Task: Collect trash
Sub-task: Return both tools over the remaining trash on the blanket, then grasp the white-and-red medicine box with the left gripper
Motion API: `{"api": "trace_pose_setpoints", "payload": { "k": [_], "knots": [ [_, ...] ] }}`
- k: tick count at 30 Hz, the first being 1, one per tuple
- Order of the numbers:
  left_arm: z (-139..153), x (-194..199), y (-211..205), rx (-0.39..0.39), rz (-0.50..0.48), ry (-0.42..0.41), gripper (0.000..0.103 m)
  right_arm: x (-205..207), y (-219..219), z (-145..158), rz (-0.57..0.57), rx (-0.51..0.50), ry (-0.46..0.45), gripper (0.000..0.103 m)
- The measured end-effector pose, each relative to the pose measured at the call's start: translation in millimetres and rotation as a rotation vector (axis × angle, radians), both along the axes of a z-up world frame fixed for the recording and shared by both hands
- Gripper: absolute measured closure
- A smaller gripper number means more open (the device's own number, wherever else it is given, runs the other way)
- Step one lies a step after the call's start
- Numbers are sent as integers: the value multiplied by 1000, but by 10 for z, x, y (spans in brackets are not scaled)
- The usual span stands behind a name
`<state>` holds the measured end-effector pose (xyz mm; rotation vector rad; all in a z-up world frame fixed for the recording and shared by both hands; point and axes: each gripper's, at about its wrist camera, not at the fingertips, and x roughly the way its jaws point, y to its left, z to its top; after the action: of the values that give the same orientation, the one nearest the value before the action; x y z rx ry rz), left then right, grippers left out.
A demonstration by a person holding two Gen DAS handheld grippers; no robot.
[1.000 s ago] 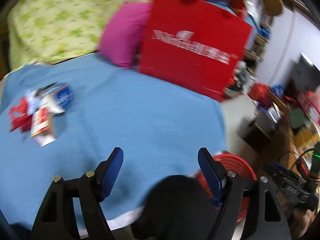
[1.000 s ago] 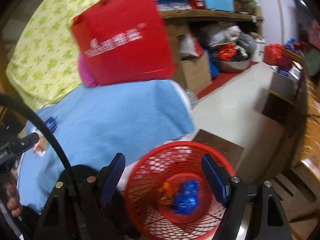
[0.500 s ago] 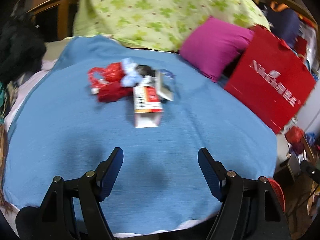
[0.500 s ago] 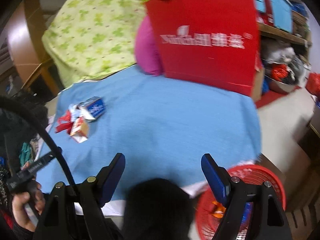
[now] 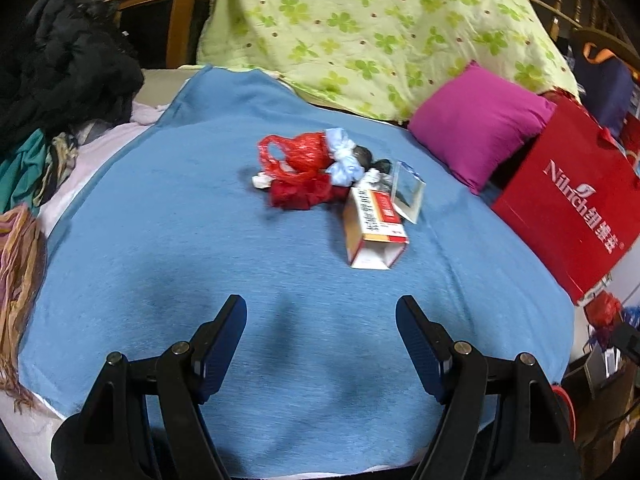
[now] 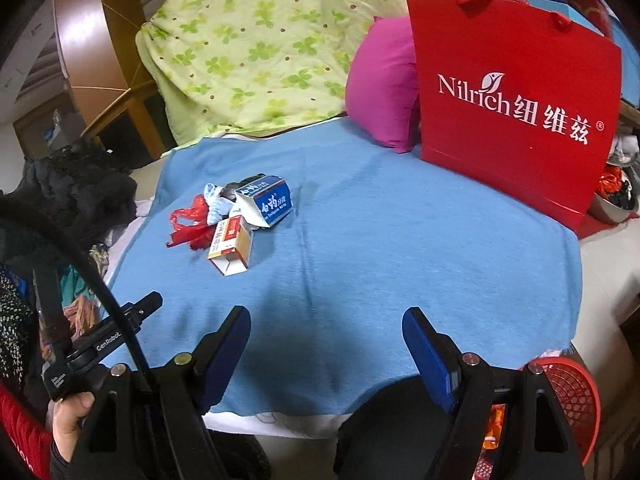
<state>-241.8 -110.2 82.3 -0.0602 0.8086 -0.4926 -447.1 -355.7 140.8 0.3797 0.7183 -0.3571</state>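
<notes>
Trash (image 5: 340,184) lies heaped mid-blanket (image 5: 180,260) in the left wrist view, a red bag (image 5: 298,156), wrappers and an open carton (image 5: 374,228) touching, well ahead of the left gripper (image 5: 320,332), whose jaws stand wide and empty. Right wrist view: the right gripper (image 6: 326,344) is likewise wide and empty over the blanket, trash (image 6: 236,216) ahead to its left, the red basket (image 6: 572,392) at lower right off the bed's edge.

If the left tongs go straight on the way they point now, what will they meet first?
Probably the bare blue blanket. The open left tongs point downward at it, with nothing between them. The red and white carton and the rest of the trash lie farther ahead, slightly right. Depth is uncertain.
</notes>
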Motion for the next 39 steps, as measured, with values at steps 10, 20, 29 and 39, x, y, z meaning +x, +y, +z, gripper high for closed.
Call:
{"api": "trace_pose_setpoints", "payload": {
  "k": [10, 20, 29, 39],
  "knots": [
    [23, 224, -324, 56, 12, 3, 25, 218, -26, -235, 22, -17, -24, 22],
    [-14, 660, -1201, 119, -66, 45, 25, 175, -216, -413, 27, 15, -41, 22],
    [-407, 989, -1357, 206, -81, 132, 53, 200, -477, -529, -19, 48, -24, 22],
    [-271, 622, -640, 159, -68, -1, 55, 871, -356, -487, 61, 32, -1, 22]
  ]
}}
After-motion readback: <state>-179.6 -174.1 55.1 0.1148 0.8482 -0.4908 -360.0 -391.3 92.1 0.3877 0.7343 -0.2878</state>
